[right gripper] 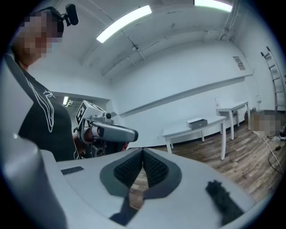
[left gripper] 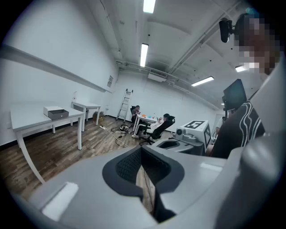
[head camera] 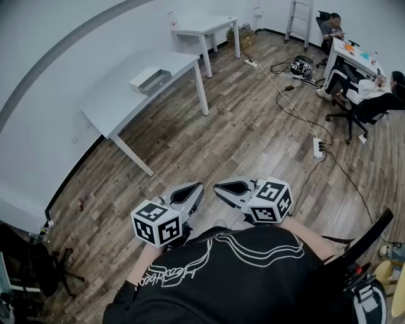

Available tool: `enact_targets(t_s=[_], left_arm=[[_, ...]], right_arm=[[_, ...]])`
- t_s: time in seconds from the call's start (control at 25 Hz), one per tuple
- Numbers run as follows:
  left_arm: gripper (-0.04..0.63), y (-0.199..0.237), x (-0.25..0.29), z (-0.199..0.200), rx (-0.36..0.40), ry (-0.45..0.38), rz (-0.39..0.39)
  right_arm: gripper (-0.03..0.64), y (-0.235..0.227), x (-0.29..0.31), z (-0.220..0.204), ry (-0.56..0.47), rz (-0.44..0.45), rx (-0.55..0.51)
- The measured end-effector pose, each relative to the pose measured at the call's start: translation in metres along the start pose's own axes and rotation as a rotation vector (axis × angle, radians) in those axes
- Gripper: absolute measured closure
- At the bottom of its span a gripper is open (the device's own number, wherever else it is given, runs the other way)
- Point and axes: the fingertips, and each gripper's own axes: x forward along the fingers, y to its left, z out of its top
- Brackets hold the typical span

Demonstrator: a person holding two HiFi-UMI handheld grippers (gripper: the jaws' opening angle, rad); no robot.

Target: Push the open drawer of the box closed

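Note:
A small white box (head camera: 147,78) with its grey drawer (head camera: 159,82) pulled out sits on a long white table (head camera: 120,101) by the wall, far ahead of me. It shows small in the left gripper view as the box (left gripper: 56,112) and in the right gripper view as the box (right gripper: 197,122). Both grippers are held close to my body over the wooden floor, well away from the table. My left gripper (head camera: 197,188) and right gripper (head camera: 219,186) point forward side by side. Each has its jaws together and holds nothing.
A second white table (head camera: 205,26) stands farther back, with a ladder (head camera: 300,19) beyond it. People sit at a desk (head camera: 354,57) at the right. Cables and a power strip (head camera: 317,147) lie on the floor. A black chair (head camera: 38,266) stands at lower left.

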Motion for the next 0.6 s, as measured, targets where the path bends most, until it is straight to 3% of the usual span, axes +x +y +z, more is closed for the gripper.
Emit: enact_targets(t_s=[0.24,0.44,0.6], left_arm=[[0.591,0.015,0.008,-0.009,-0.021,-0.019,0.014],[0.591,0.061,0.019,-0.018,-0.092,-0.021,0.034],[0.591,0.107,0.032,-0.005,-0.137,-0.039,0.022]], right_arm=[[0.607,-0.020,0.007,-0.007,0.010,-0.012,-0.009],[0.607,-0.048,0.039,-0.023,0.047,0.006,0.047],[0.607,-0.085,0.071,-0.009,0.053,-0.002,0.055]])
